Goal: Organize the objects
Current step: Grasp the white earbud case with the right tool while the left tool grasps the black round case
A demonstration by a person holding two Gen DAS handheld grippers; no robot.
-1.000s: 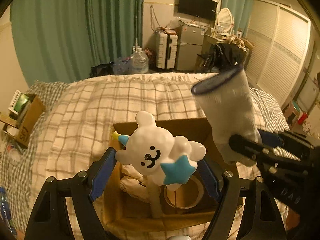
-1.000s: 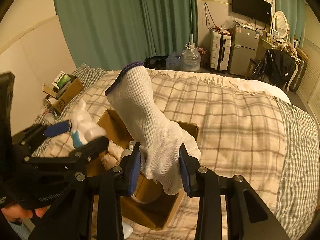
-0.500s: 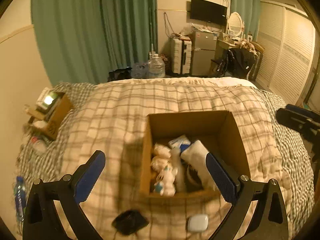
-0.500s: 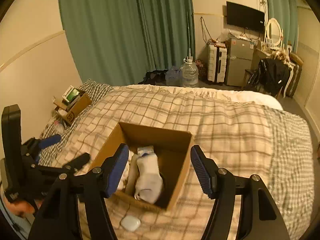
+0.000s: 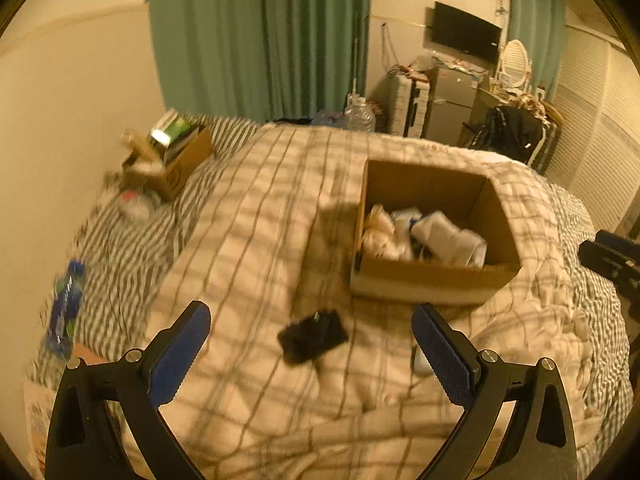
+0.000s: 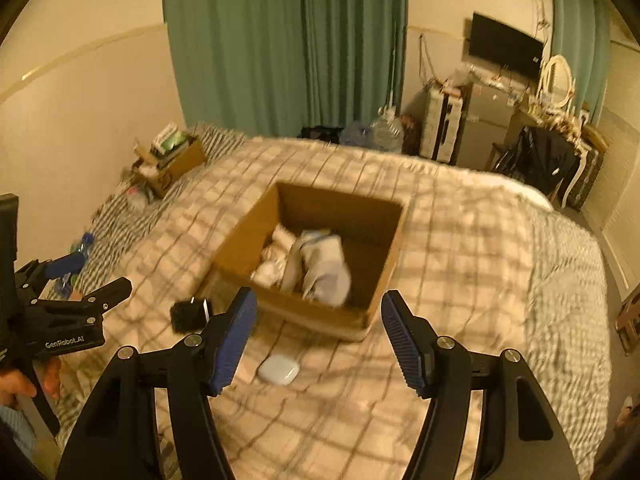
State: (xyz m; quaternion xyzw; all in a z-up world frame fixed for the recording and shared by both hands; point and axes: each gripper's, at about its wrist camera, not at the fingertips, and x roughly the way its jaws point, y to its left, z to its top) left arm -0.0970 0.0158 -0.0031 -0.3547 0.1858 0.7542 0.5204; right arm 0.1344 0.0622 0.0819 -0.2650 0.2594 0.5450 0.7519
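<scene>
1 open brown cardboard box (image 6: 320, 312) sits on the plaid-covered bed (image 6: 480, 264), holding white soft items (image 6: 324, 268). Nearer: 1 black fuzzy object (image 5: 312, 336), long axis left-right, and 1 white oval case (image 6: 279, 369). Left gripper (image 5: 312, 354) and right gripper (image 6: 320, 340): fingers apart, empty.

Dim amber light, motion blur, fisheye.

Brown box (image 5: 434, 280) holding white items (image 6: 324, 268); cream plaid blanket (image 5: 256, 216); grey-striped sheet (image 5: 132, 240); green curtains (image 6: 288, 40); black pouch (image 5: 312, 336); white case (image 6: 278, 369); blue pads (image 6: 234, 336).
</scene>
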